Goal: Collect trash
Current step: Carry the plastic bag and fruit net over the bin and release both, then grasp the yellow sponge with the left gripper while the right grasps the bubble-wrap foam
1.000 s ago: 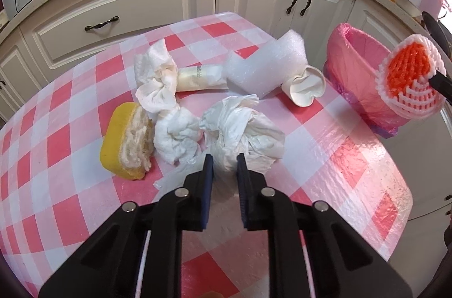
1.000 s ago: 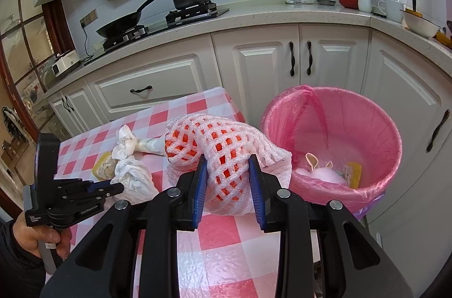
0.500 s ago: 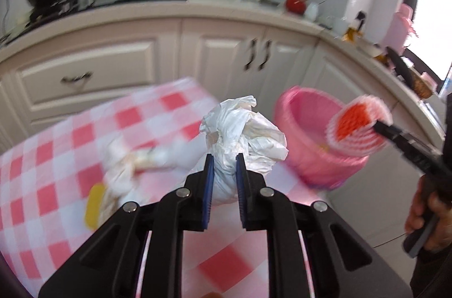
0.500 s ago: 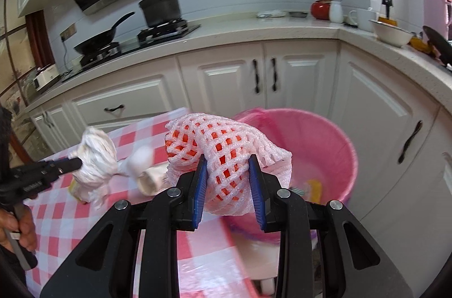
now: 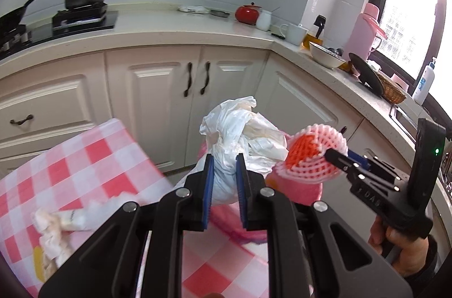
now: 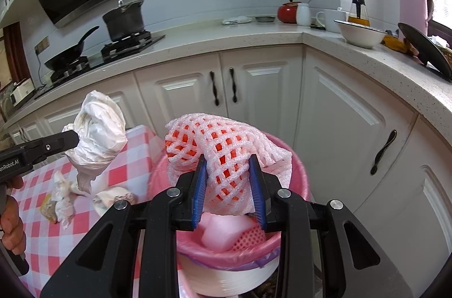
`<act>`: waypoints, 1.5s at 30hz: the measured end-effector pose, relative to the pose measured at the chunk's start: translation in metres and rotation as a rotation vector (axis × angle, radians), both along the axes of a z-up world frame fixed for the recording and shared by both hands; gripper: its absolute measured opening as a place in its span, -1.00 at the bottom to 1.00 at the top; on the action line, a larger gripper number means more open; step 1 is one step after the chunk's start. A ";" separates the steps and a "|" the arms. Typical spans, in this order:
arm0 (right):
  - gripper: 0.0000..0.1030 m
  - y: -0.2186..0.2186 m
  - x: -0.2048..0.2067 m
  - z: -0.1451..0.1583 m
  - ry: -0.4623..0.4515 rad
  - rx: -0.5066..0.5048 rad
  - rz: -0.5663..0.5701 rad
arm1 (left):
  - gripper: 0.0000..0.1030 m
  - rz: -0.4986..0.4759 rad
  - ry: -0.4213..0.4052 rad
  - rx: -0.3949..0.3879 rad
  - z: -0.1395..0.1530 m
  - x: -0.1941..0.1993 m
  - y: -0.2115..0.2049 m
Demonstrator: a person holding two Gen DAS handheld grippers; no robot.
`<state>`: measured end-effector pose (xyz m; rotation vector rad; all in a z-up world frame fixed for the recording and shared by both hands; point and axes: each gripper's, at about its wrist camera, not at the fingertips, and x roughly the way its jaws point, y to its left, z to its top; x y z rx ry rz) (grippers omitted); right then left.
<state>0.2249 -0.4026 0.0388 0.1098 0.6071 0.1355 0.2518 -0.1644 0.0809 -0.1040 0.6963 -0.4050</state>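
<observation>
— How far along is the clearing?
— Some scraps lie in the pink bin [image 6: 296,179]. The right gripper [image 6: 228,185] pinches a foam net [image 6: 214,145] above it; the left gripper [image 5: 223,185] clamps a crumpled white bag [image 5: 243,134] nearby.
— What's left?
— Tissues [image 6: 60,196] on the checked table [image 5: 84,162], far left.
</observation>
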 end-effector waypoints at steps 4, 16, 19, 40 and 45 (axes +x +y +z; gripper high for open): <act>-0.32 -0.008 0.009 -0.001 -0.001 0.000 -0.020 | -0.70 -0.017 0.009 -0.003 -0.004 0.016 -0.017; 0.22 -0.023 0.016 -0.014 0.012 -0.011 -0.081 | -0.12 -0.032 0.063 -0.005 -0.028 0.038 -0.033; 0.22 -0.024 0.012 -0.016 0.016 -0.008 -0.081 | -0.12 -0.023 0.064 -0.007 -0.029 0.034 -0.027; 0.53 0.032 -0.036 -0.010 -0.003 -0.005 -0.002 | 0.08 0.125 0.036 -0.003 -0.038 -0.042 0.072; 0.54 0.058 -0.047 -0.009 -0.012 -0.007 0.047 | 0.09 0.199 0.031 0.013 -0.041 -0.064 0.113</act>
